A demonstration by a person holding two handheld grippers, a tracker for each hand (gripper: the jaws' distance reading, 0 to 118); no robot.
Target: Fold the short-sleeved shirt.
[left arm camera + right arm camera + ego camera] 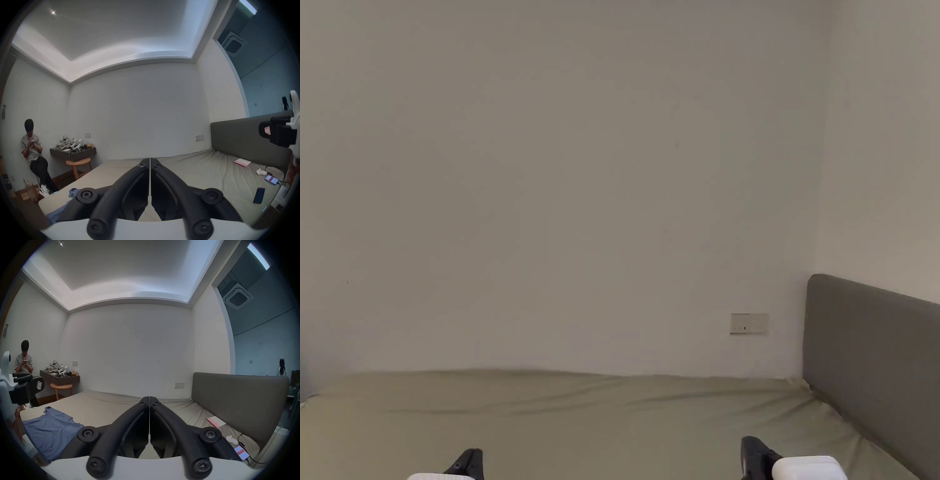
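We hold both grippers level above the bed [600,400], pointed toward the far wall [581,187]. The left gripper [149,160] has its jaws pressed together with nothing between them, tips over bare sheet. The right gripper [149,398] is likewise closed and empty, its tips in the air above the mattress.

The shirt [50,430], blue and short-sleeved, lies spread flat on the bed to the left of and below the right gripper, well apart from its tips; from the left gripper's camera a blue edge of it shows low on the left, under that gripper's body. Neither gripper touches it.

To the right of the right gripper stands the grey headboard [240,395], and below it on the sheet lie a pink-edged booklet [215,420], a small white object and a lit phone [241,453] on a cable. A second, dark phone [259,195] lies near them, right of the left gripper.

Far to the left of both grippers, beyond the bed's end, a person [24,361] sits by a shelf [60,378] and a wooden stool [60,388].
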